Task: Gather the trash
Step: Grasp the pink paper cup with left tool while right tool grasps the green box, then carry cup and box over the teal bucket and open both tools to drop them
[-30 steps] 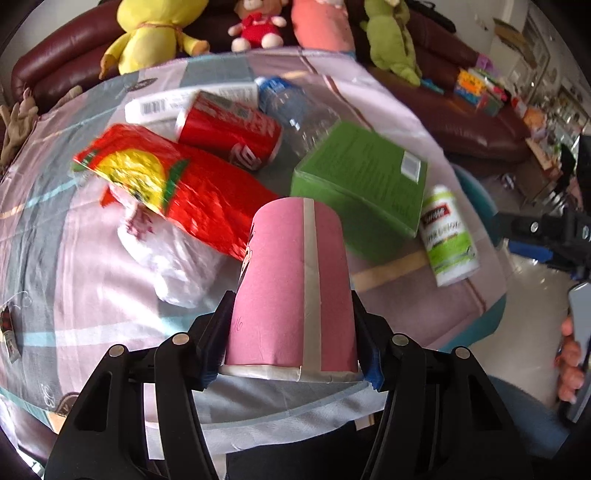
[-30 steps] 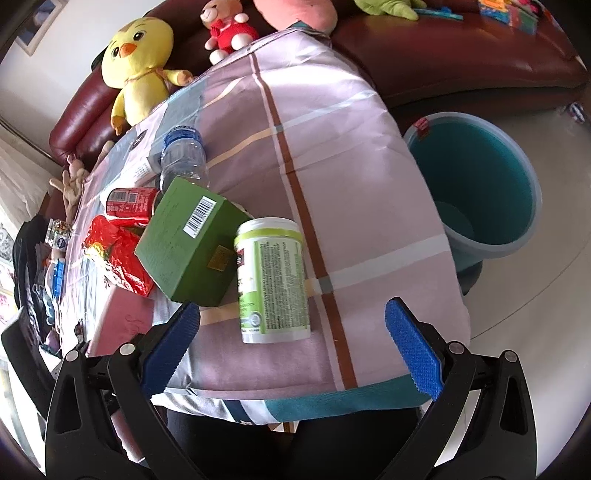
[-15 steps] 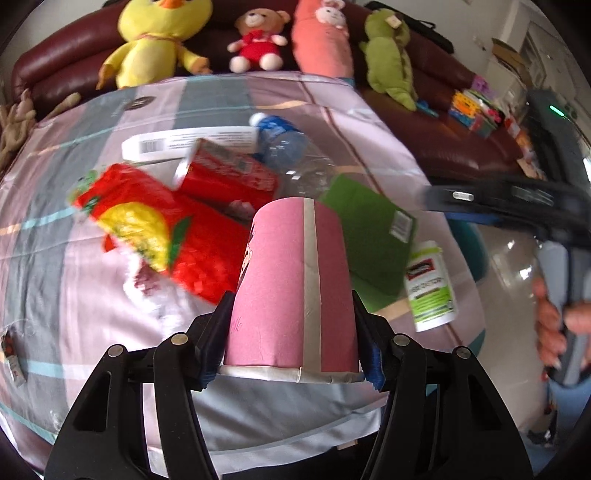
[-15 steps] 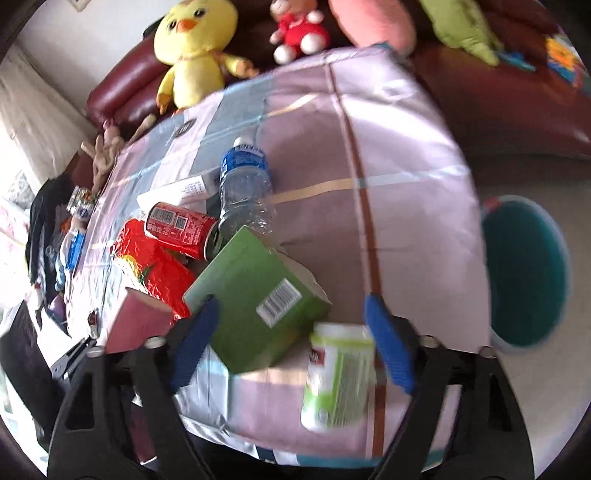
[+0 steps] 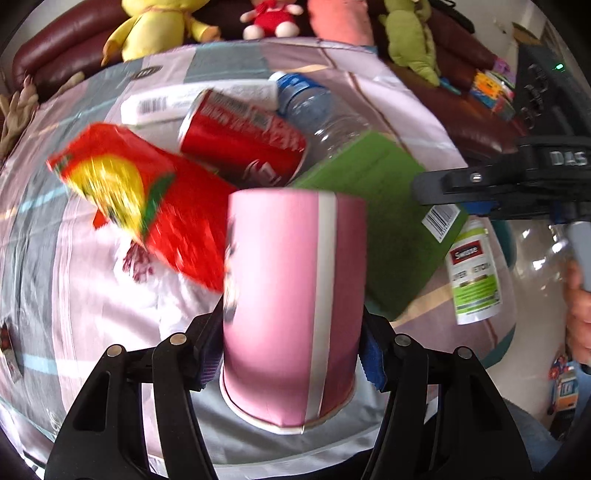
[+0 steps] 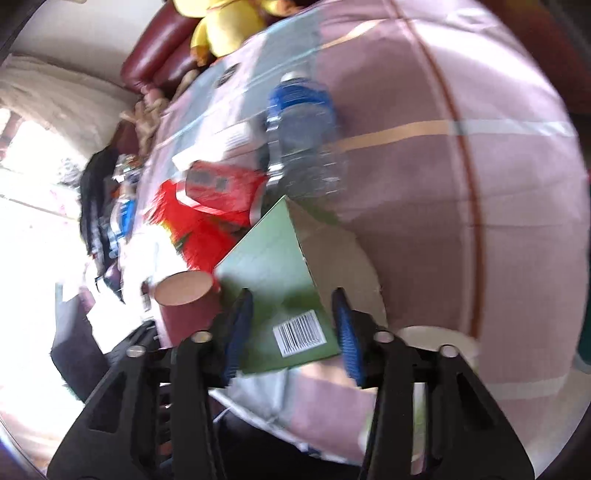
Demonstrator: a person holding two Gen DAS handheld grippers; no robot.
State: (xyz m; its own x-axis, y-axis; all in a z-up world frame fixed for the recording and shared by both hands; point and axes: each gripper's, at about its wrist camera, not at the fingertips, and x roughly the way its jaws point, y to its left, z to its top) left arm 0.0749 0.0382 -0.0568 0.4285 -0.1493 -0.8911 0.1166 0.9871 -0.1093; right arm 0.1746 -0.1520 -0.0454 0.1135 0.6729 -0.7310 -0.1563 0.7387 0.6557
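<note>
My left gripper (image 5: 291, 350) is shut on a pink paper cup (image 5: 288, 288) and holds it upright above the near table edge. The same cup (image 6: 184, 299) shows at the left of the right wrist view. My right gripper (image 6: 293, 328) is closing on the near end of a green box (image 6: 269, 280), and its blue pads (image 6: 347, 332) meet the box's two sides. In the left wrist view the green box (image 5: 384, 206) lies right of the cup, with the right gripper (image 5: 476, 203) at its barcode corner. The right wrist view is blurred.
On the tablecloth lie a red can (image 5: 240, 144), a water bottle (image 5: 317, 110), a red snack bag (image 5: 147, 199), a white tube (image 5: 192, 99) and a white-and-green supplement bottle (image 5: 474, 273). A hand (image 5: 578, 314) shows at the right. Plush toys (image 5: 159, 26) sit on the sofa behind.
The right gripper swung left from the supplement bottle to the green box, and its jaws narrowed from wide open onto the box. The left gripper kept the cup and shifted slightly.
</note>
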